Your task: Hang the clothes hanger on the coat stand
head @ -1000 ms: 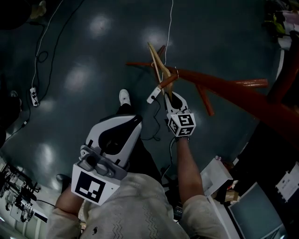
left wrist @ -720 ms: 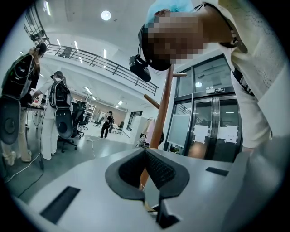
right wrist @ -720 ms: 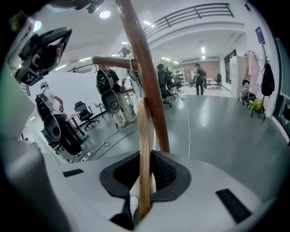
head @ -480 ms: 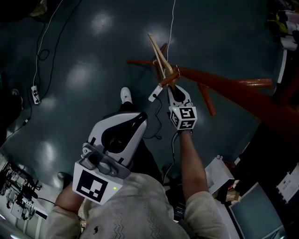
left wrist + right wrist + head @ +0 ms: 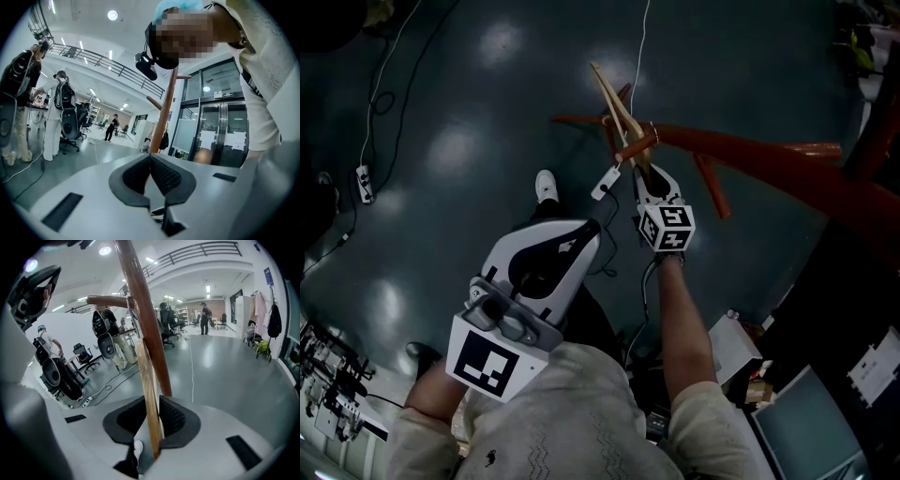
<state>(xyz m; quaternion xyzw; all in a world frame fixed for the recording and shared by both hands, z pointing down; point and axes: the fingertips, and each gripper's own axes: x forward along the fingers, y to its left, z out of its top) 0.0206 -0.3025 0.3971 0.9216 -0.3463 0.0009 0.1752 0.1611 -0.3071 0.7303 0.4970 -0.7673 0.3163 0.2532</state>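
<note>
A light wooden clothes hanger (image 5: 614,98) sticks out beyond my right gripper (image 5: 645,176), which is shut on its lower end. The hanger crosses a short peg (image 5: 636,148) of the red-brown coat stand (image 5: 750,155); its hook is hard to make out. In the right gripper view the hanger (image 5: 147,380) stands between the jaws of the right gripper (image 5: 152,404), in front of the stand's pole (image 5: 140,310) and a peg (image 5: 108,300). My left gripper (image 5: 586,232) is held back near the body, shut with nothing in it; its own view shows the left gripper (image 5: 150,159) before the pole (image 5: 164,112).
Cables (image 5: 380,103) and a power strip (image 5: 364,183) lie on the dark floor at left. A white shoe (image 5: 546,185) is below the stand's pegs. Boxes (image 5: 741,352) crowd the lower right. People and office chairs (image 5: 61,117) stand far off.
My right gripper has carried the hanger a little up and forward, along the coat stand's peg. The left gripper has shifted slightly right, still shut.
</note>
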